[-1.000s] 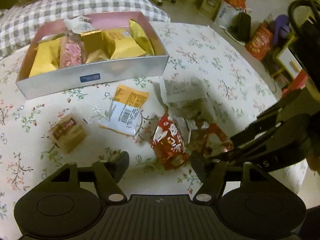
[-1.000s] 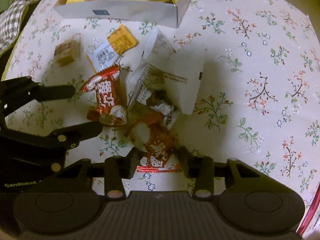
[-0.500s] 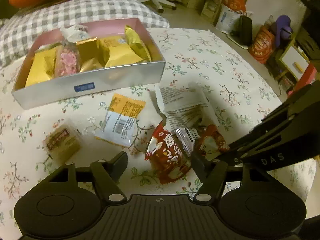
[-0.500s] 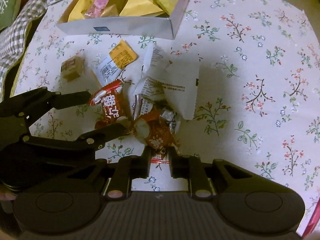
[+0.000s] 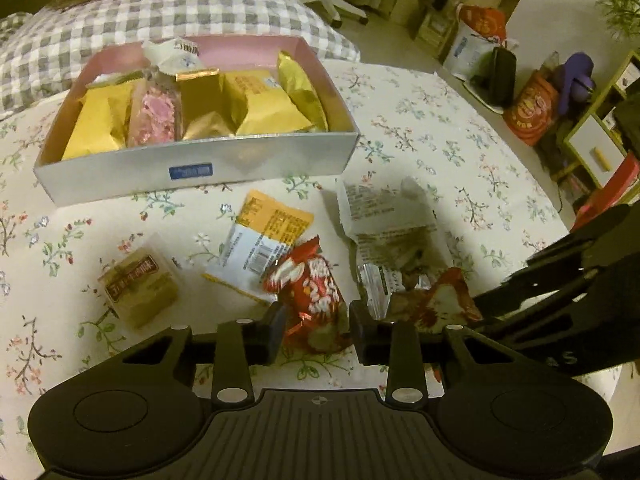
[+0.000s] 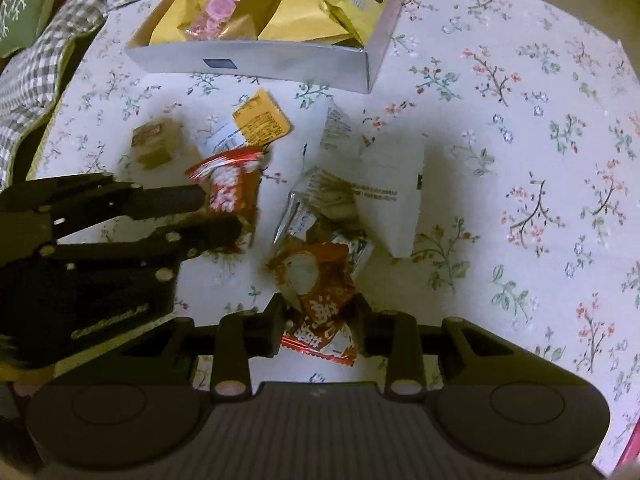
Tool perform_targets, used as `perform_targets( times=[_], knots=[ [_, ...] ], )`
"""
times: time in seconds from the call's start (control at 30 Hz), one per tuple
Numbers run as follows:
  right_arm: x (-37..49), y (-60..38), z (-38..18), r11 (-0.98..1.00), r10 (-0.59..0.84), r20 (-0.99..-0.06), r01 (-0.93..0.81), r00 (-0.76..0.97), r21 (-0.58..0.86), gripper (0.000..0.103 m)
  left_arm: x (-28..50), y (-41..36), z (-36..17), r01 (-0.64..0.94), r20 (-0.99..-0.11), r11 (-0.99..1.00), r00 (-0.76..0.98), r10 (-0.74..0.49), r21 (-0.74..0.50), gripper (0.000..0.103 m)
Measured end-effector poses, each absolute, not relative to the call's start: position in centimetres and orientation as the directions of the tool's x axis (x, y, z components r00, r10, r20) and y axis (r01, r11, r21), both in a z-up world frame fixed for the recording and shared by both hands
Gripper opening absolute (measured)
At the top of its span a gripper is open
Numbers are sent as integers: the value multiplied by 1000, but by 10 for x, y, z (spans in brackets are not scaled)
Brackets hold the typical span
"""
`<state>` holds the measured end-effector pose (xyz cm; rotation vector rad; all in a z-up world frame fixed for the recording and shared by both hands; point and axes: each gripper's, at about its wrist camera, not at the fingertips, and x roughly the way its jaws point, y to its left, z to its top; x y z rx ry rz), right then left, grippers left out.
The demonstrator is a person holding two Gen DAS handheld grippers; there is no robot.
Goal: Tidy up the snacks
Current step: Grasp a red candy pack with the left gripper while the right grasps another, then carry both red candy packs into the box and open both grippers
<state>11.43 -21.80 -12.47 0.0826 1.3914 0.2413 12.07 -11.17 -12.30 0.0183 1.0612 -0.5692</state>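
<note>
Item one, nearest: my left gripper, fingers drawn in to a narrow gap with a red snack packet standing between them — both pads look to be pressed on its crumpled lower end, so I judge it gripped, its long axis running straight away from me along the fingers. Item two, just to the right of that: my right gripper, closed to much the same width on a second red packet, whose printed tail hangs out beneath the fingers toward me while its body points forward; I read this as held too. Item three, directly ahead of the right gripper and touching its packet: a heap of white and silver wrappers, lying loose on the floral tablecloth. Item four, ahead and to the left of the left gripper: a yellow-and-white sachet, flat, and further left a small tan boxed sweet, apart from it. Item five, farthest: the silver tray, beyond all the loose pieces, its long side broadside to both grippers, already packed with yellow and pink packets. The relation that matters — the tray lies forward and slightly left of both grippers, with the left one the nearer by my judgement, so either packet must travel forward over the near wall, and free room inside looks scant.
</note>
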Motion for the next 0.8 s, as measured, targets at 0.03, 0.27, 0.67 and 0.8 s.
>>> perform_targets(
  times=[0.03,0.27,0.67,0.8],
  knots=[
    [114,-219,-122,974,209,-965,-118,158,192,30,120,-113,-125,448,-832,858,352,-429,-252,31],
    [106,-220,-115,980,189,-965,-98,182,174,30,126,-117,-131,386,-848,888,355,-395,-252,33],
    [104,-231,-102,981,195,-952,-40,237,191,30,128,-107,-112,417,-851,890,385,-357,-185,30],
    [104,-228,-93,980,198,-942,-42,271,194,30,132,-102,-98,404,-834,899,426,-350,-171,30]
  ],
)
